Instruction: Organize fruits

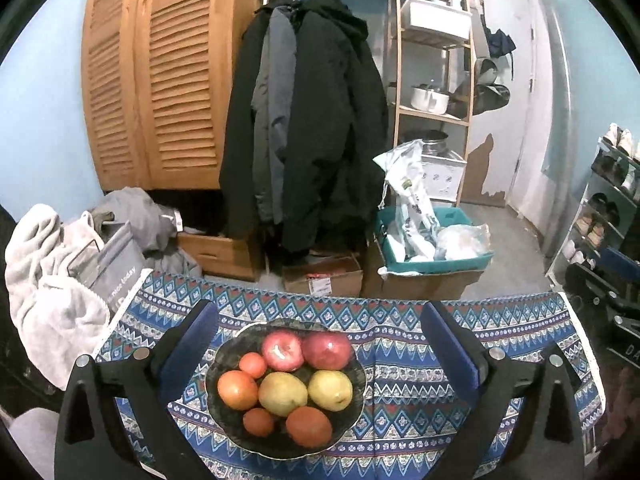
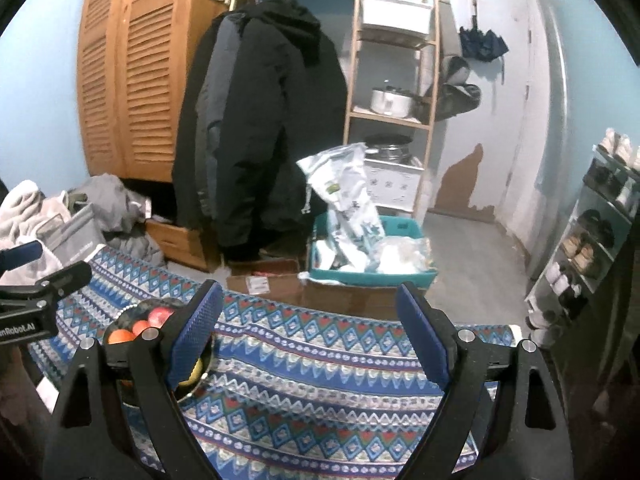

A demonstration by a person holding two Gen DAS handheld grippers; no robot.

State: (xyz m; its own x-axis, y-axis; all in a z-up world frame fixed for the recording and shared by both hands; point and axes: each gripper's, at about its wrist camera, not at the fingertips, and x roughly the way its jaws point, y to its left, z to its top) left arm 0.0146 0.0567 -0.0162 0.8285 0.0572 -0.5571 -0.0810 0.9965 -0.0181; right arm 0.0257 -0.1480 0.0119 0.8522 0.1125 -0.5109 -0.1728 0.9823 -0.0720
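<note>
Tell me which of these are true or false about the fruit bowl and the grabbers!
1. The dark round bowl holds two red apples. True.
2. The left gripper is squeezing a yellow pear. False: its jaws stand wide open, holding nothing.
3. The bowl sits on a blue patterned tablecloth. True.
4. The right gripper holds an orange. False: it is open over bare cloth.
5. Loose fruit lies on the cloth. False: all visible fruit is in the bowl.

A woven, matt patterned cloth (image 1: 400,380) covers the counter, the dark bowl (image 1: 224,360) looks glossy, the apples (image 1: 326,350) shine smoothly, and the louvred doors (image 1: 160,80) are bare wood.
</note>
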